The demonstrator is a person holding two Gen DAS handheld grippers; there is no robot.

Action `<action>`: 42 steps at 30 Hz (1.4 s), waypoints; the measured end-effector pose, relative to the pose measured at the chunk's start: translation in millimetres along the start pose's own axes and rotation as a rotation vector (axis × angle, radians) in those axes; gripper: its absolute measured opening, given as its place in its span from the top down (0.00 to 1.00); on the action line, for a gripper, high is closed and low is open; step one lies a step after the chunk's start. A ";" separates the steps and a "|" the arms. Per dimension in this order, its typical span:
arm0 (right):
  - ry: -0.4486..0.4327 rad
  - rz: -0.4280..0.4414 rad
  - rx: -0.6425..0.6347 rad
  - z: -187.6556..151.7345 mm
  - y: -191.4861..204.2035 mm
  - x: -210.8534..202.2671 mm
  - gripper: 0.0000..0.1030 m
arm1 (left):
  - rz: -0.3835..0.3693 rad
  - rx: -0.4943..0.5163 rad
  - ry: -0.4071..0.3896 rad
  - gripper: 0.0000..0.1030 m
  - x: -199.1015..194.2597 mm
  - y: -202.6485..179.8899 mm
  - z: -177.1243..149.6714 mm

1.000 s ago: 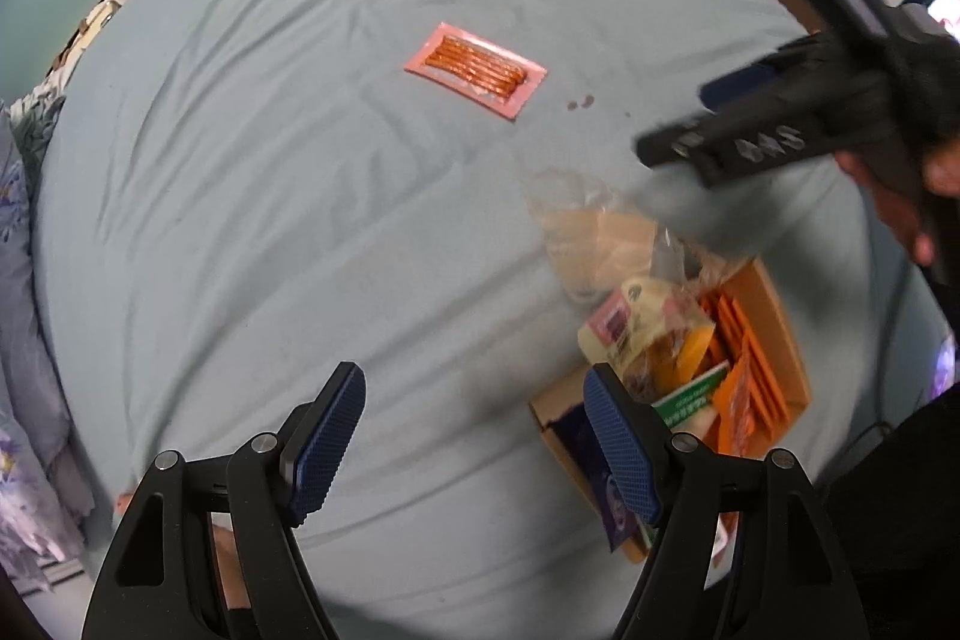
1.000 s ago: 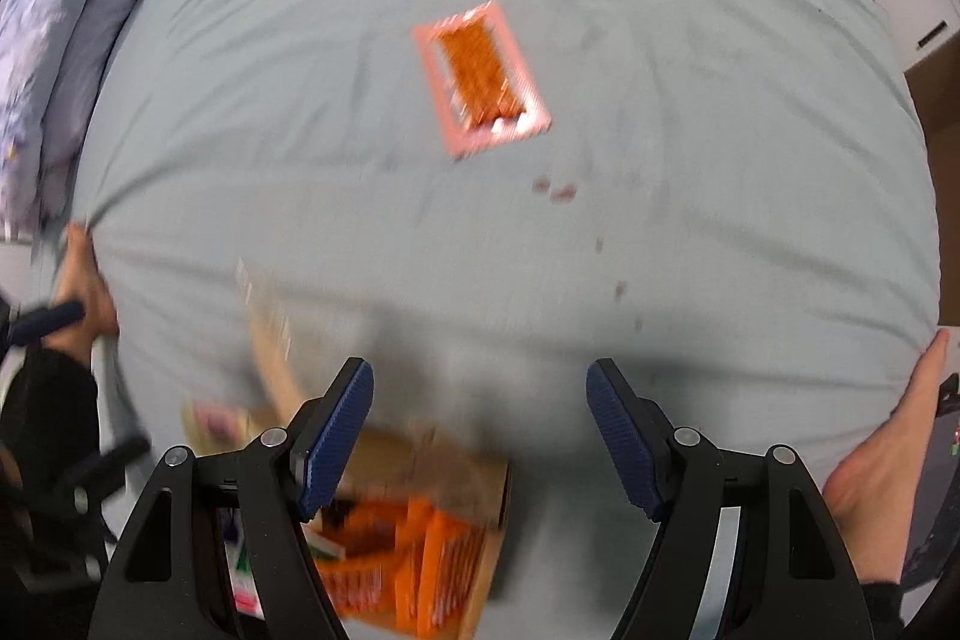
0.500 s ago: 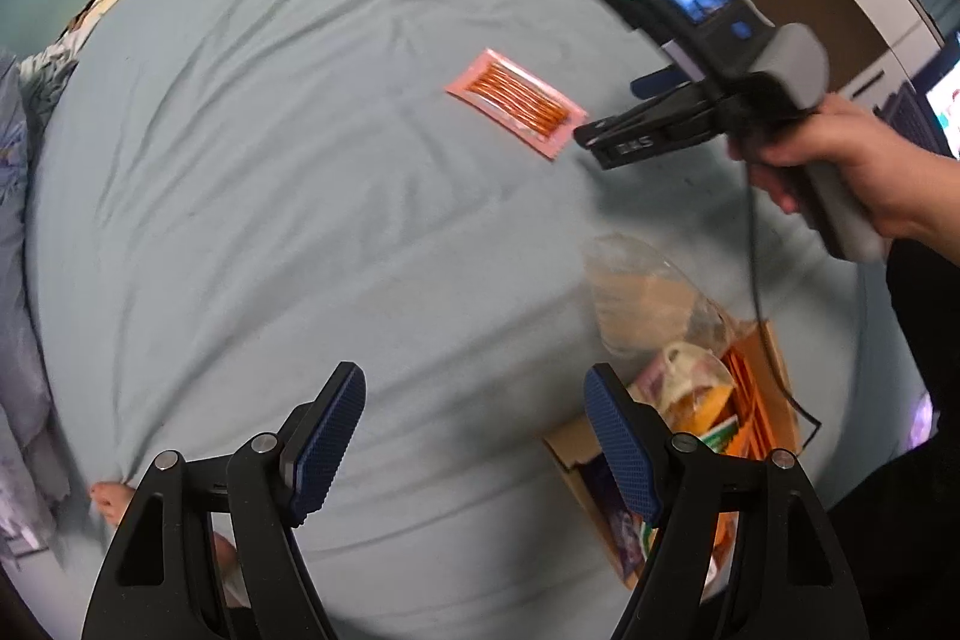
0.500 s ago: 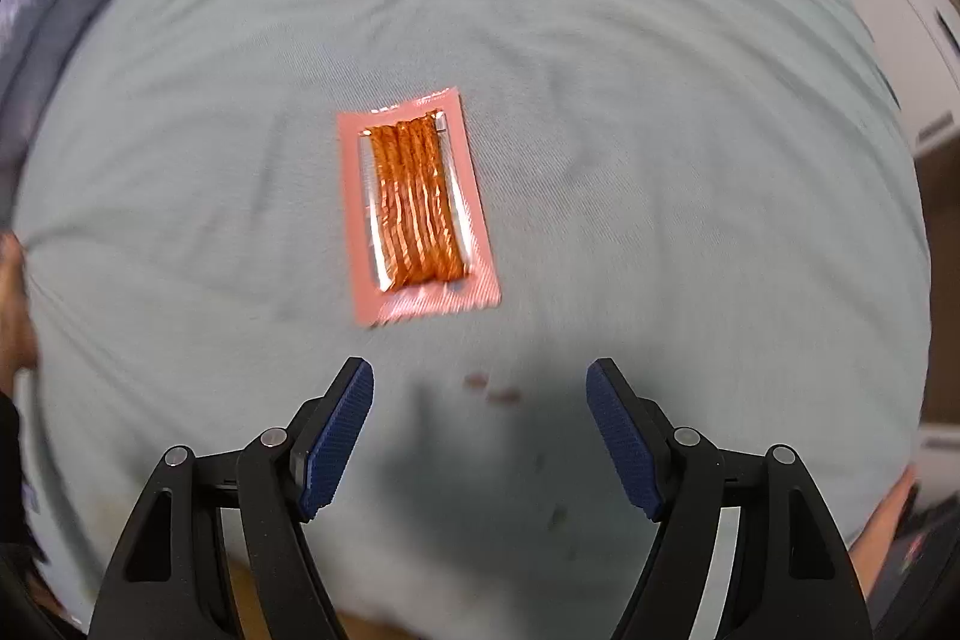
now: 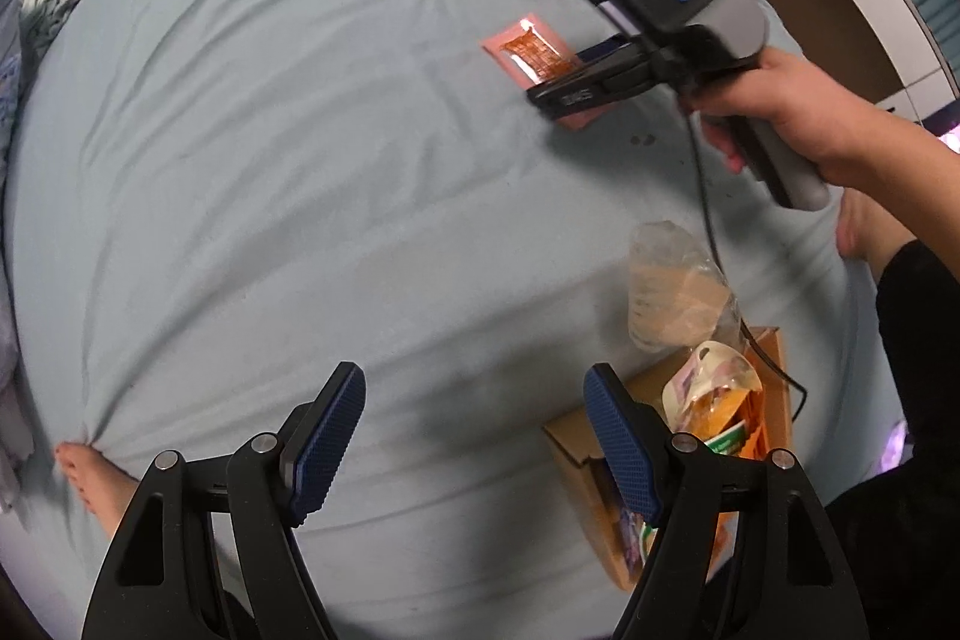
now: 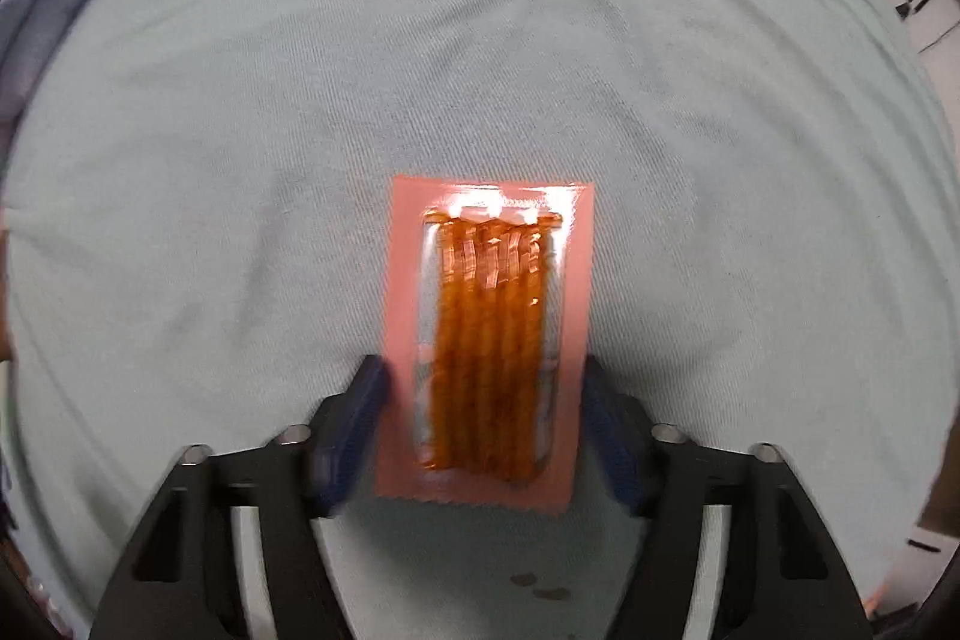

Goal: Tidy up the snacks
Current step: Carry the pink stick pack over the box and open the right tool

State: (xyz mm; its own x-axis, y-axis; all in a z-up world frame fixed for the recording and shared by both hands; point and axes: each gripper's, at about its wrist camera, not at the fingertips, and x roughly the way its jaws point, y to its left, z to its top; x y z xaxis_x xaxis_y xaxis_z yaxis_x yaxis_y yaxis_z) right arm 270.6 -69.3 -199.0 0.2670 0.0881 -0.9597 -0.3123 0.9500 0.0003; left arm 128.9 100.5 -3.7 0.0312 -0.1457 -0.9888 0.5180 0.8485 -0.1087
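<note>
1. the pink snack packet (image 6: 487, 340), with orange sticks behind a clear window, lies flat on the pale blue bedsheet (image 6: 240, 130), its long side running away from the right wrist camera.
2. the right gripper (image 6: 483, 427) straddles the near half of the packet; its jaws are closing, the blue pads (image 6: 360, 412) just at the packet's long edges, and motion blur hides whether they press on it yet.
3. from the left wrist view the same packet (image 5: 528, 52) sits far up the sheet, partly covered by the right gripper (image 5: 543, 100), which a hand (image 5: 774, 106) holds by its grey handle.
4. the left gripper (image 5: 474, 436) hangs above bare sheet with its fingers spread wide and nothing between them.
5. a cardboard box (image 5: 600, 460) stands near the left gripper's right finger, well apart from the packet; it holds orange and green snack packs (image 5: 732, 418).
6. a clear plastic bag (image 5: 672, 292) with something tan inside lies at the box's far edge.
7. a bare foot (image 5: 96, 484) rests on the sheet's lower left edge.
8. two small dark spots (image 6: 540, 586) mark the sheet just beside the packet's near end.
</note>
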 end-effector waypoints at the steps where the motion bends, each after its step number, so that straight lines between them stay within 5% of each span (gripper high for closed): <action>1: 0.005 0.002 -0.008 -3.0 -2.4 -3.5 0.51 | -0.004 -0.003 0.005 0.26 2.2 -1.2 -0.1; 2: 0.018 0.000 -0.011 -7.9 -4.4 -5.3 0.54 | -0.008 -0.004 0.008 0.26 3.7 -2.4 -0.8; 3: 0.024 -0.007 -0.001 -14.2 -7.3 -8.7 0.71 | -0.008 -0.004 0.011 0.26 5.0 -2.5 -1.4; 11: 0.031 0.043 0.030 -72.3 -19.2 -62.2 0.71 | 0.011 0.031 -0.019 0.26 -9.8 -18.7 -14.8; 18: -0.054 0.134 0.103 -120.5 -32.6 -152.9 0.71 | 0.015 0.060 -0.032 0.26 -21.9 -30.7 -35.0; 24: 0.022 0.251 0.141 -165.5 -33.7 -193.0 0.71 | 0.018 0.078 -0.042 0.26 -31.2 -39.8 -40.5; 34: 0.227 0.396 0.188 -176.2 -10.0 -150.4 0.70 | 0.064 0.158 -0.113 0.26 -54.3 -67.5 -53.3; 38: 0.266 0.413 0.248 -176.3 -12.4 -122.2 0.63 | 0.081 0.162 -0.106 0.26 -52.1 -69.6 -53.4; 41: 0.308 0.412 0.295 -173.3 -21.0 -102.1 0.33 | 0.079 0.155 -0.103 0.26 -52.7 -68.4 -53.3; 42: 0.321 0.397 0.308 -173.9 -25.7 -99.8 0.32 | 0.080 0.154 -0.104 0.26 -52.8 -68.3 -52.6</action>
State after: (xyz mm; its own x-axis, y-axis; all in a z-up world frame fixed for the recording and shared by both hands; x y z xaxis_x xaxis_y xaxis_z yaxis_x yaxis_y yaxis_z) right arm 93.5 -154.6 -152.1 -0.1197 0.4050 -0.9064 -0.0405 0.9102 0.4121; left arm 47.0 77.1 50.5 0.1618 -0.1397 -0.9769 0.6348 0.7727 -0.0054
